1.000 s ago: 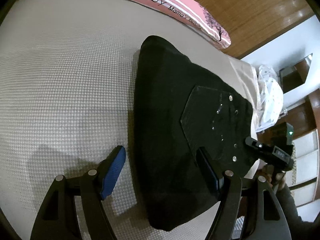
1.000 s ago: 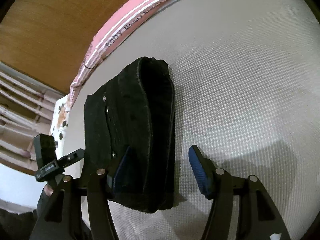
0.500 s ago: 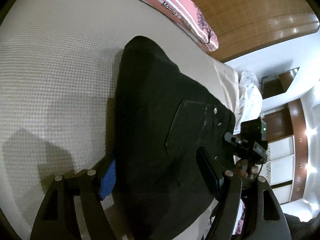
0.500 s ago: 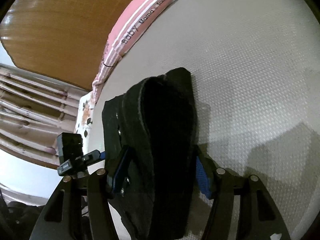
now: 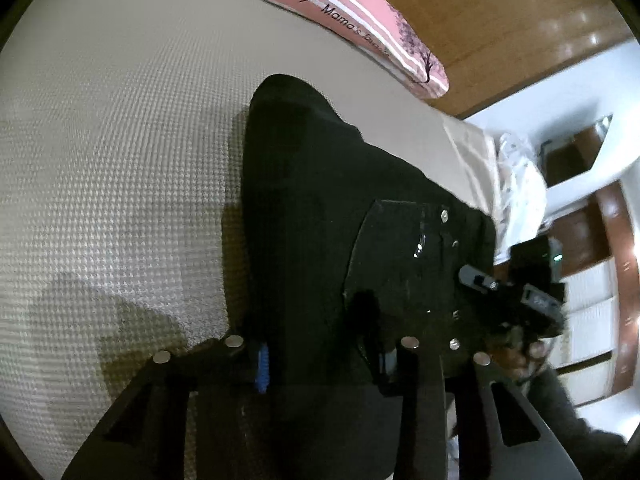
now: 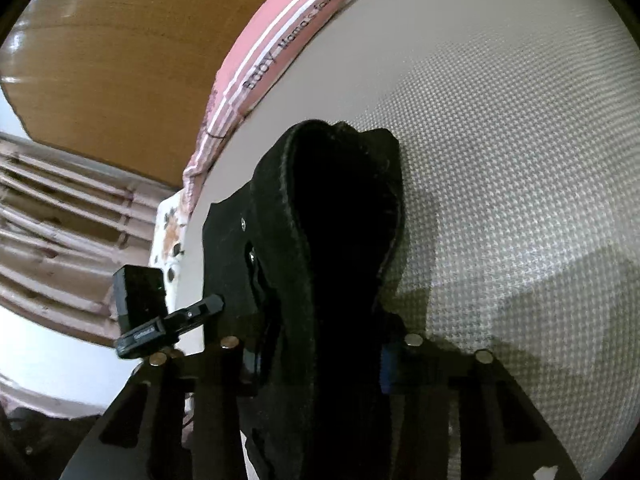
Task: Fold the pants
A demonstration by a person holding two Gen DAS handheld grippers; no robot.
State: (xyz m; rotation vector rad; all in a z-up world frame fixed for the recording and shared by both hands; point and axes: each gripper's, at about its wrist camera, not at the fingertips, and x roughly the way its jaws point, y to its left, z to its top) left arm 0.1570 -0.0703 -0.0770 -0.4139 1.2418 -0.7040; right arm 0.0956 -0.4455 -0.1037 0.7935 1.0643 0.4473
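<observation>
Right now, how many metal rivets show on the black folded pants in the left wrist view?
5 on the black folded pants, all near the back pocket. More may be hidden under folds or the left gripper.

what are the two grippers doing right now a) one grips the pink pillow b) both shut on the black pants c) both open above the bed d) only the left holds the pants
b: the left gripper and the right gripper each have the black pants pinched between their blue-padded fingers, over the bed.
</observation>
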